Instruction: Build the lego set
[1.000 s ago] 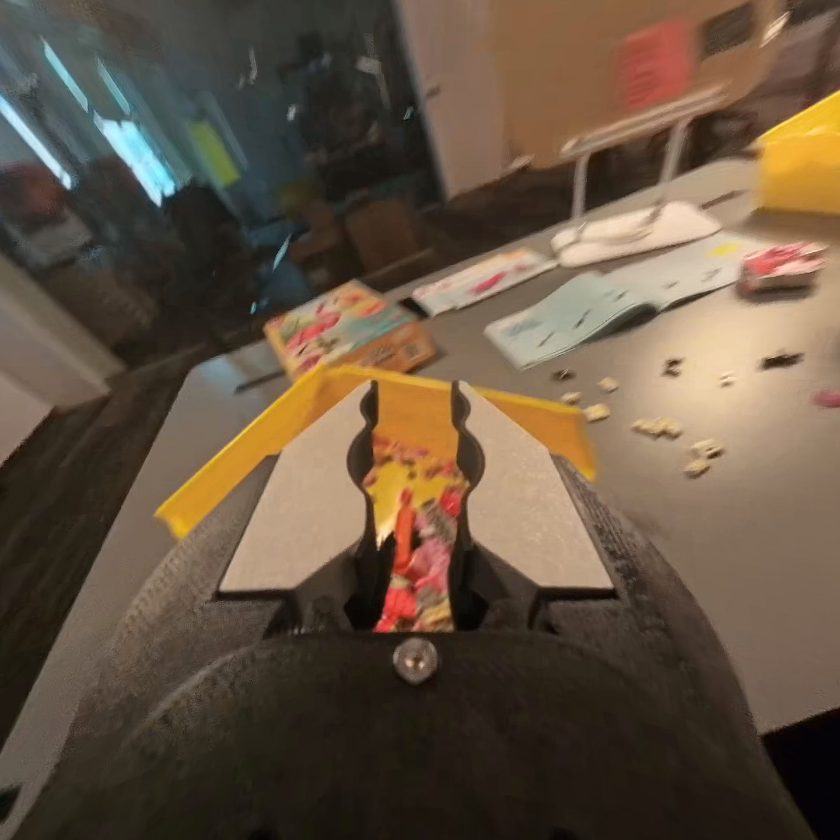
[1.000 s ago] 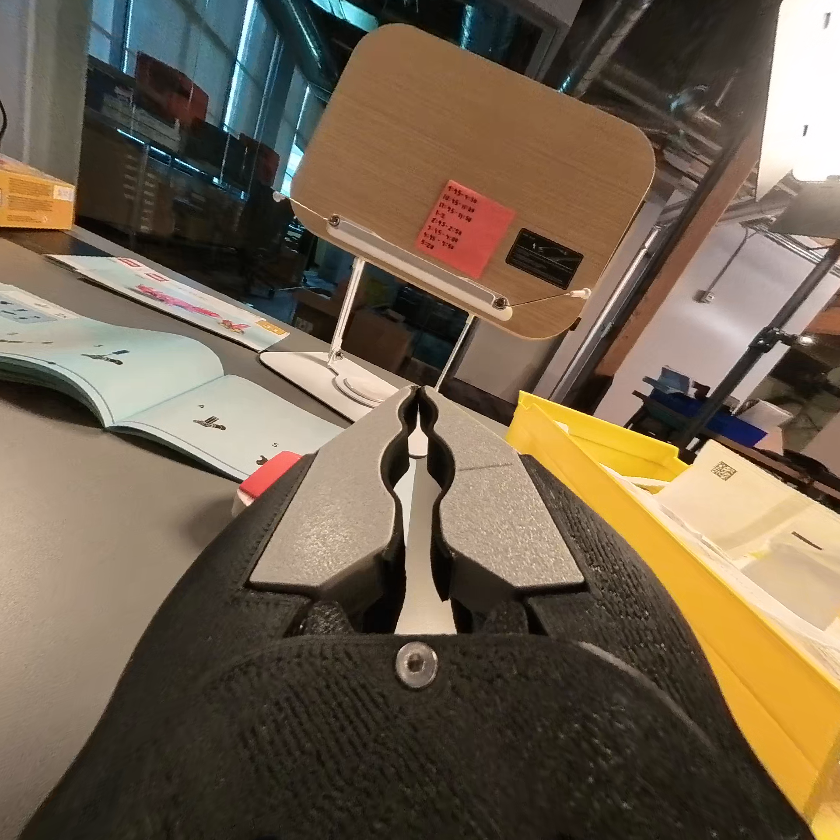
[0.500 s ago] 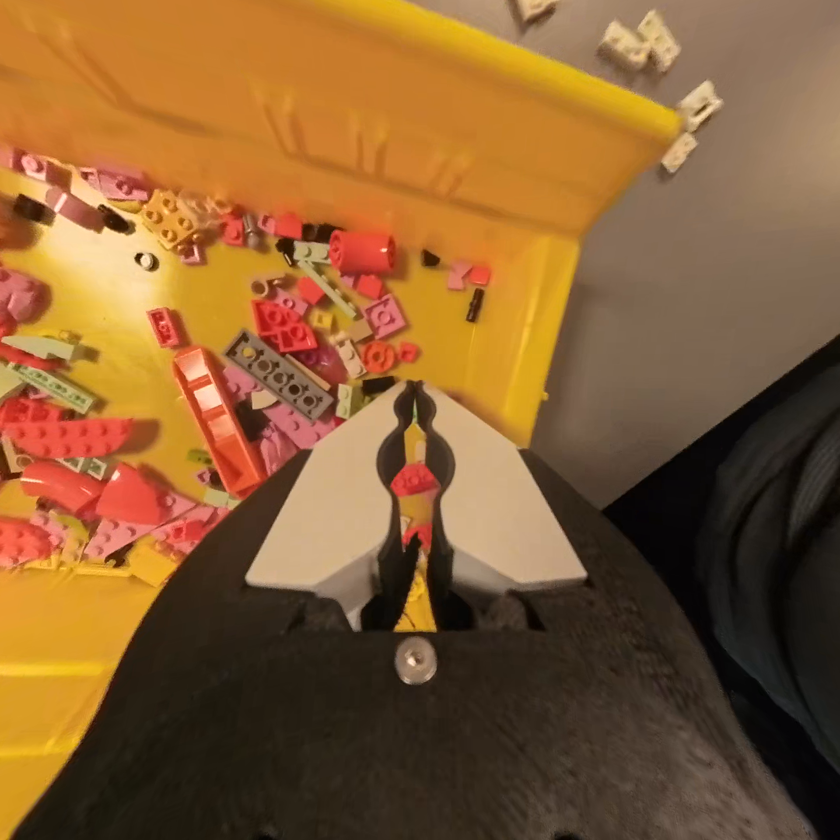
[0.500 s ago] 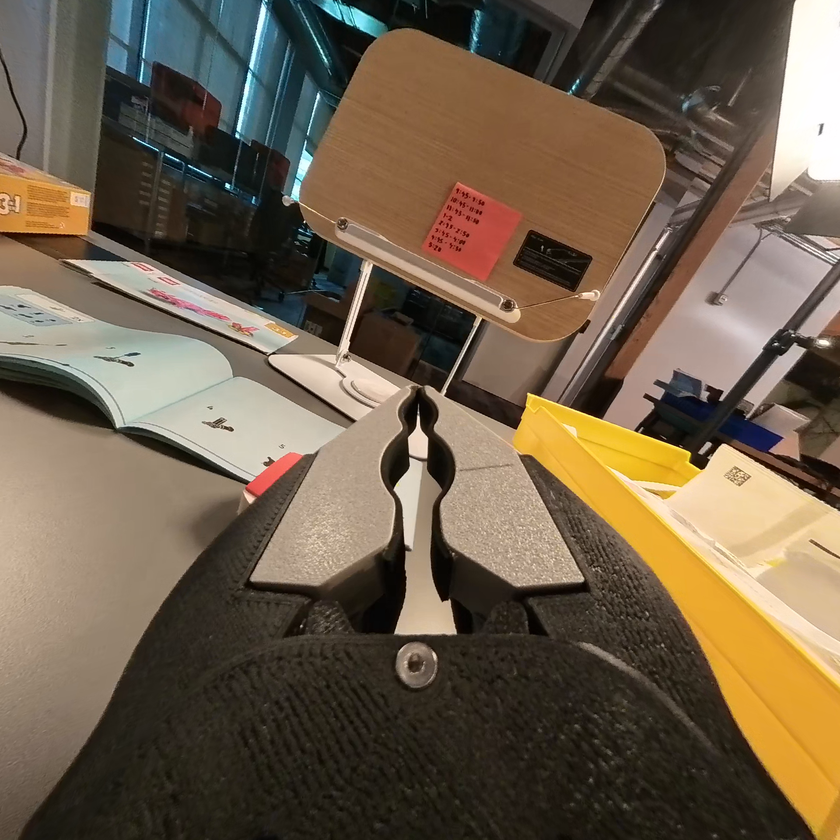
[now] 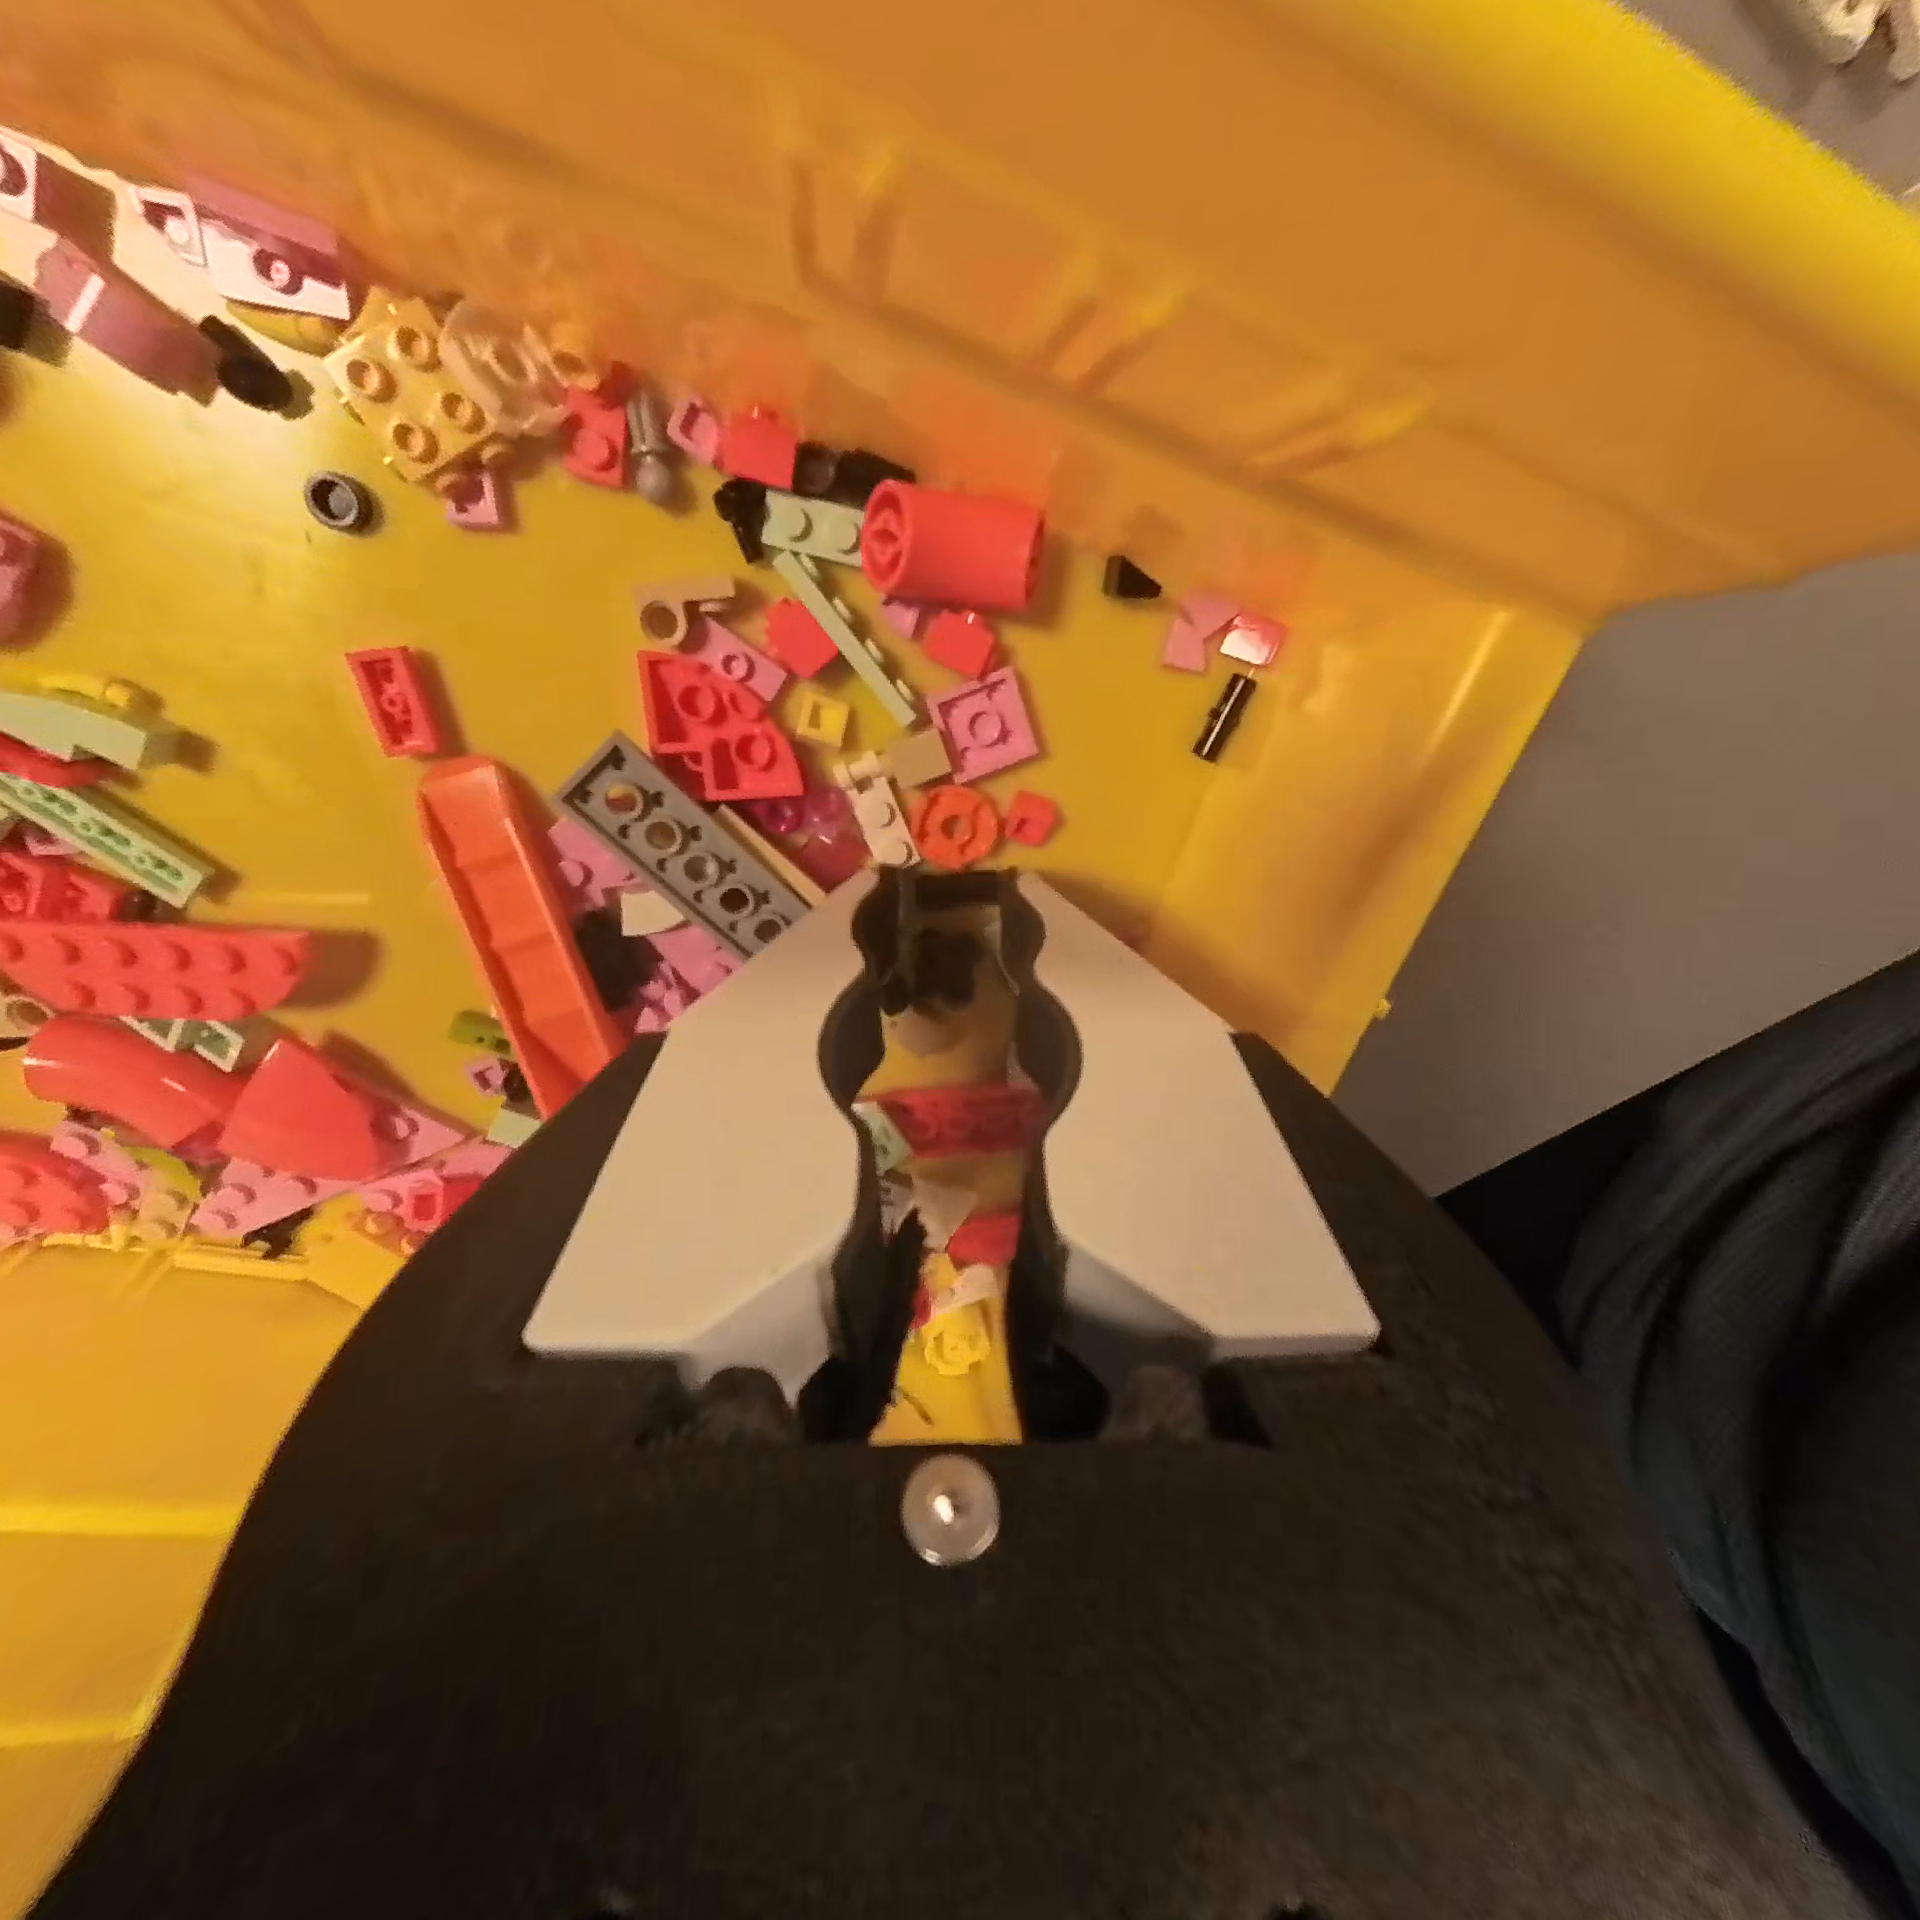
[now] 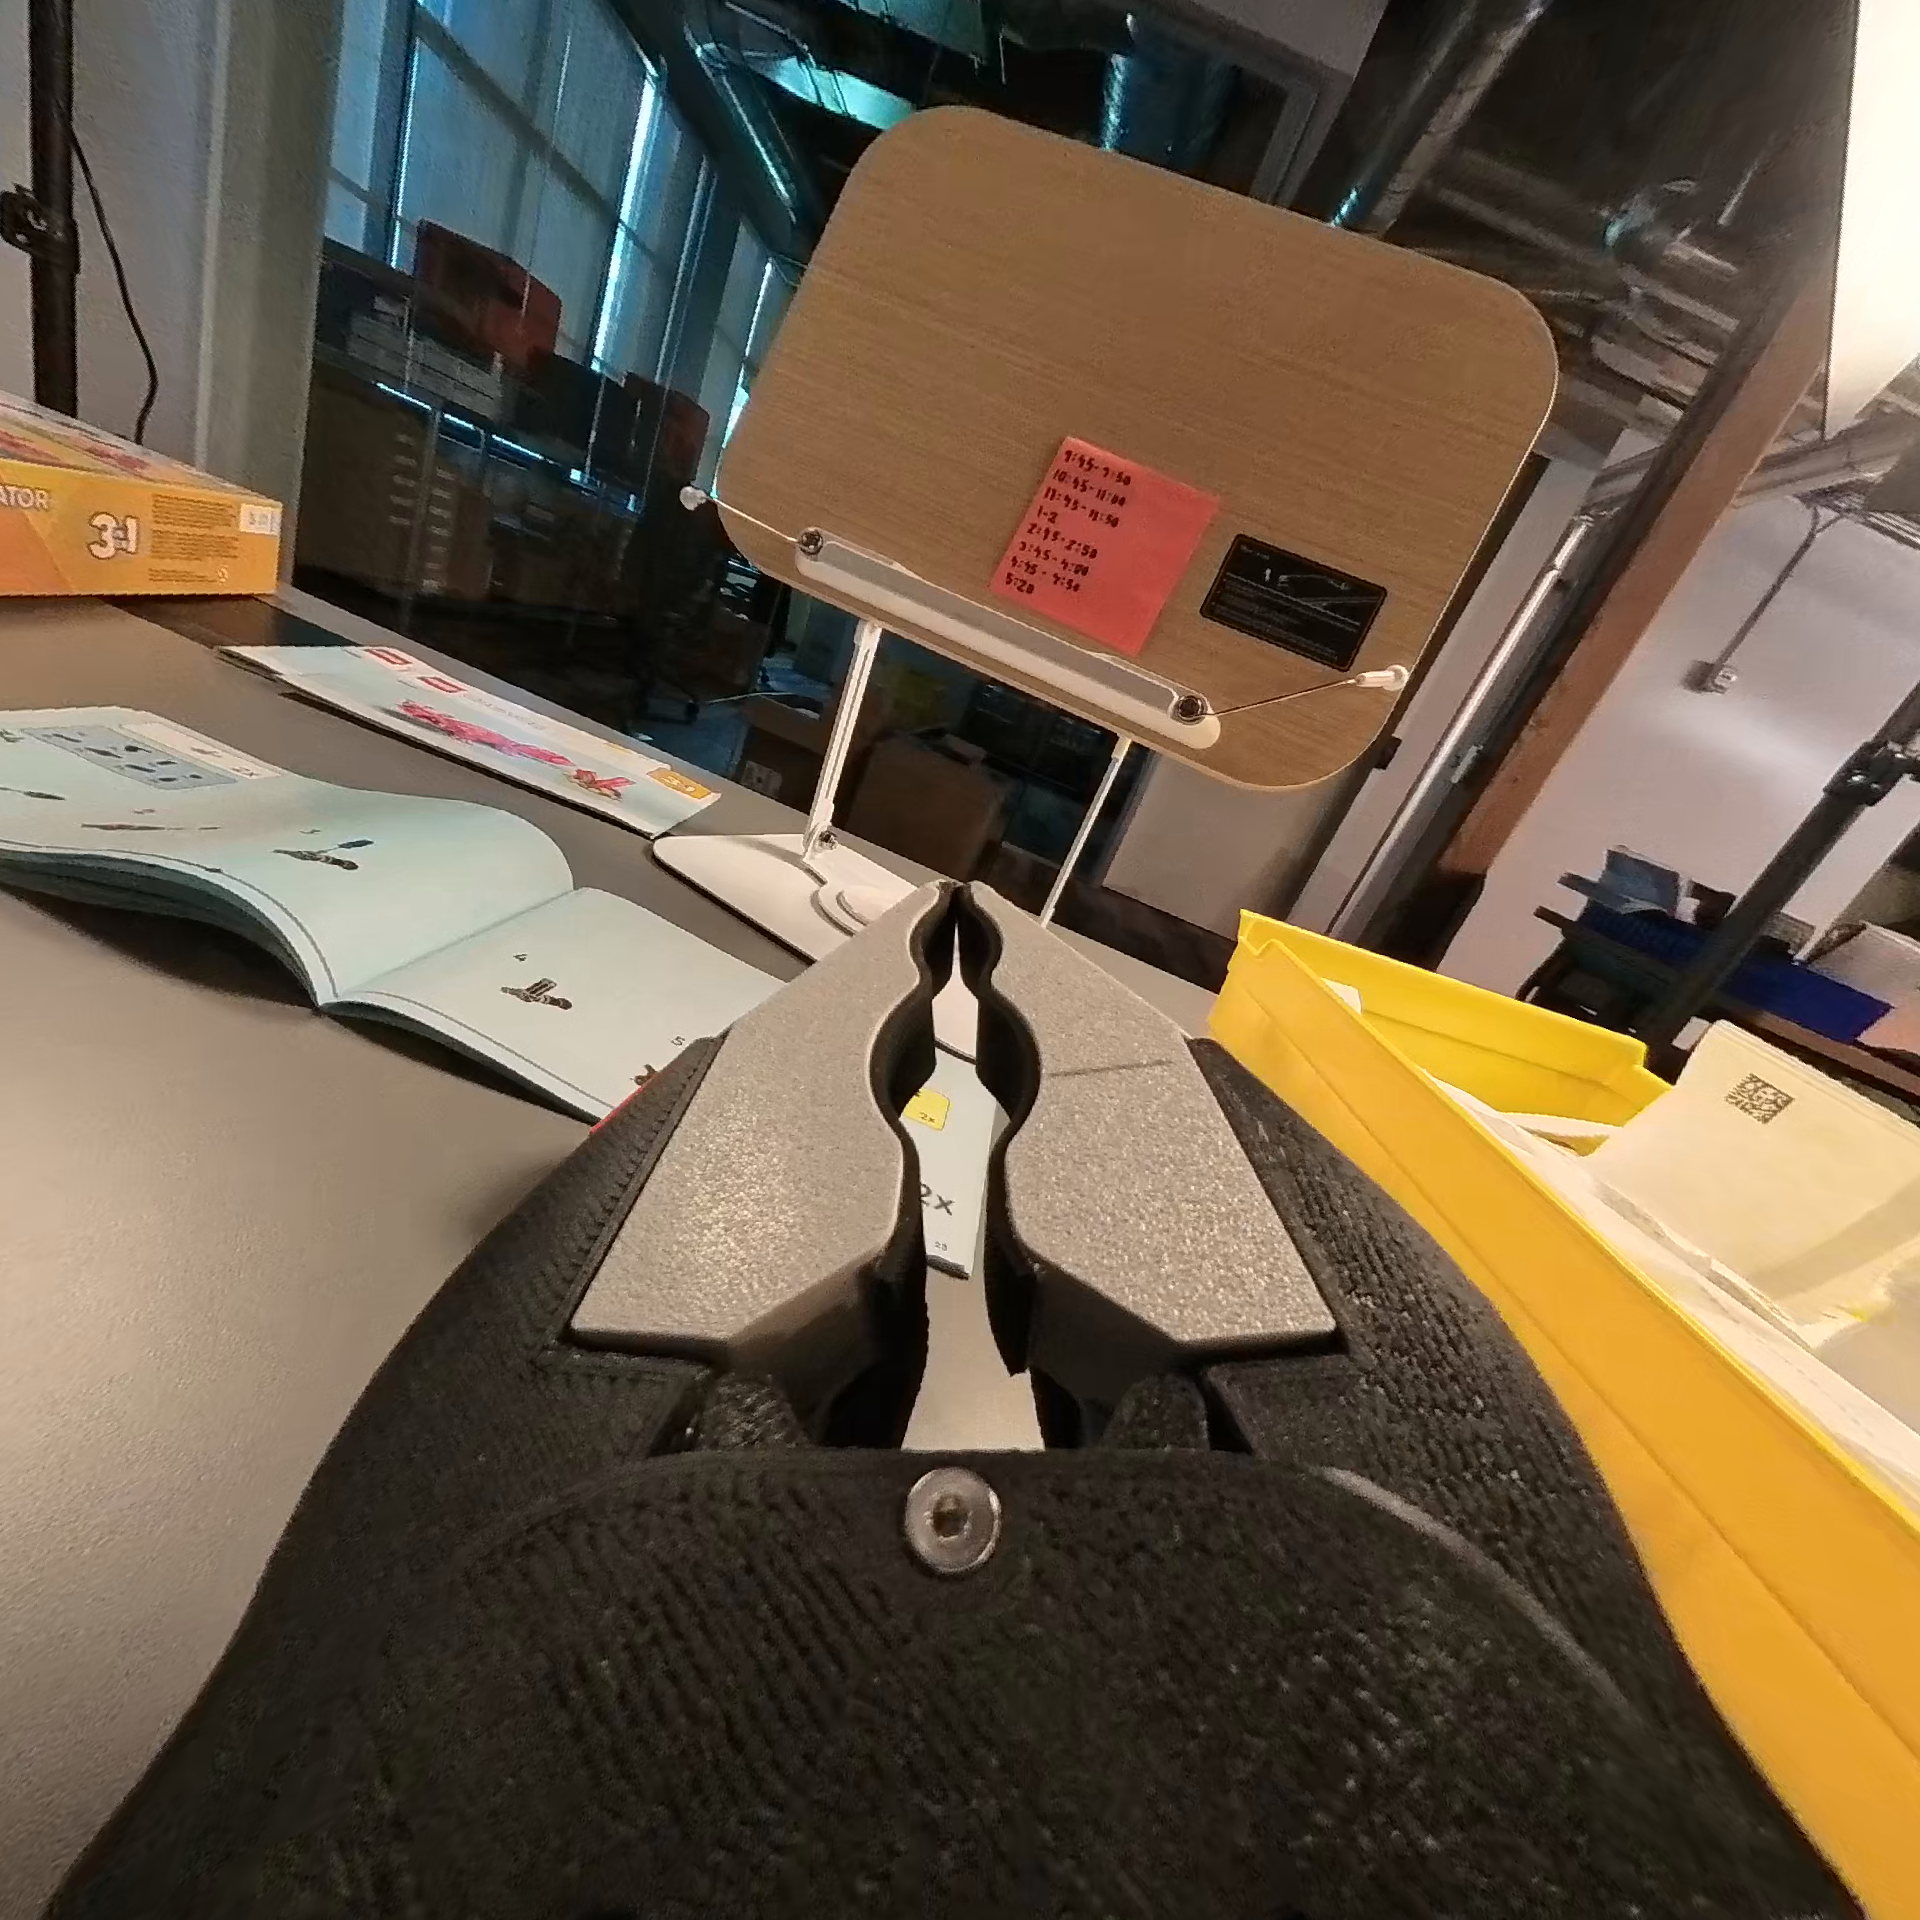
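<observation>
While angled steeply down into a yellow bin (image 5: 1039,260), hovers just above a litter of small toy bricks: left gripper (image 5: 951,894), jaws partly apart, grey wedge-shaped fingers (image 5: 727,1091) with scalloped black inner pads. Through the gap, only small dark bits and a red studded piece lying on the bin floor; nothing seen clamped, though blurred at the tips. Just past the tips, an orange round piece (image 5: 956,826), flat with a centre hole. Left of that, a grey plate with holes (image 5: 686,842) and a long orange sloped piece (image 5: 509,914), ribbed and glossy. Farther in, near the bin wall, a red cylinder (image 5: 951,545) on its side. Elsewhere pink tiles, pale green strips, curved red slabs, all hard shiny plastic. Outside the bin's corner, matte grey tabletop (image 5: 1714,779) and dark fabric (image 5: 1714,1351) at the right edge.

Seen from the right wrist, held low over the table (image 6: 208,1195), level and well clear of everything: right gripper (image 6: 954,894), tips pressed together on nothing, textured grey fingers, knitted black cover behind. Beneath and left, an open booklet (image 6: 312,883) with pale blue pages, curled at the spine; beyond, a second booklet (image 6: 468,727) lying flat and an orange box (image 6: 135,520). Straight ahead, a book stand (image 6: 1143,364): rounded wood-grain board on thin white legs, bearing a pink sticky note (image 6: 1101,545) and a black label (image 6: 1291,603). At right, another yellow bin (image 6: 1455,1091) holding pale paper packets (image 6: 1766,1174).
</observation>
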Motion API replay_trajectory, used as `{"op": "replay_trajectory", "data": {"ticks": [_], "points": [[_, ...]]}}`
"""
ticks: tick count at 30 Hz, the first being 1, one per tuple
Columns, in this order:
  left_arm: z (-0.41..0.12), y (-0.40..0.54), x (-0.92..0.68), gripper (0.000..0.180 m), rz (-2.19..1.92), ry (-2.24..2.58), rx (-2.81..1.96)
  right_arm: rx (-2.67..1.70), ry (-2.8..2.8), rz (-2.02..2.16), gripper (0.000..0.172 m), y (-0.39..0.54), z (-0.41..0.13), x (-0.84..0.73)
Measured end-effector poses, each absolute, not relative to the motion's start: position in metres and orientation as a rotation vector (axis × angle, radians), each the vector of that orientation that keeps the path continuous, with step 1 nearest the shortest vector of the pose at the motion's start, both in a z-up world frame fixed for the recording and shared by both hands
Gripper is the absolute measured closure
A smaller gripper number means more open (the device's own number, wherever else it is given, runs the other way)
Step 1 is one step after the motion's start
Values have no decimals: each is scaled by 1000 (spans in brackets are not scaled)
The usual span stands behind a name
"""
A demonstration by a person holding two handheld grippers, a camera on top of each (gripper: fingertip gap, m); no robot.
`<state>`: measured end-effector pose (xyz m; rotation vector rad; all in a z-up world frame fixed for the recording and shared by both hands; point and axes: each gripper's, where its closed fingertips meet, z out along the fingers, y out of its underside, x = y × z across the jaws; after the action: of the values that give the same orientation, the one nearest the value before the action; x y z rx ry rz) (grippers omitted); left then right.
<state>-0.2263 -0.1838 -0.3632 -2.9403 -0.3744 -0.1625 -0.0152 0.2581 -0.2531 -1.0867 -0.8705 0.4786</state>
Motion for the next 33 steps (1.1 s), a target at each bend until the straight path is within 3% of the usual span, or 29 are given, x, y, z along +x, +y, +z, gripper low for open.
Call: {"op": "replay_trajectory", "data": {"ticks": [11, 20, 23, 29, 33], "points": [[-355, -186, -235, 165, -45, -217, -2920, -1083, -868, 515, 172, 256, -252, -17], [-214, -98, -186, 165, 288, 187, -2236, -1067, -876, 567, 172, 248, -250, -28], [-190, -55, -135, 165, 306, 368, -2056, -1042, -907, 588, 172, 241, -250, -33], [-244, 49, -35, 165, -89, 480, -2044, -1029, -913, 682, 172, 238, -248, -34], [-303, 104, -26, 165, -67, 525, -2202, -1015, -941, 710, 172, 239, -248, -36]]}}
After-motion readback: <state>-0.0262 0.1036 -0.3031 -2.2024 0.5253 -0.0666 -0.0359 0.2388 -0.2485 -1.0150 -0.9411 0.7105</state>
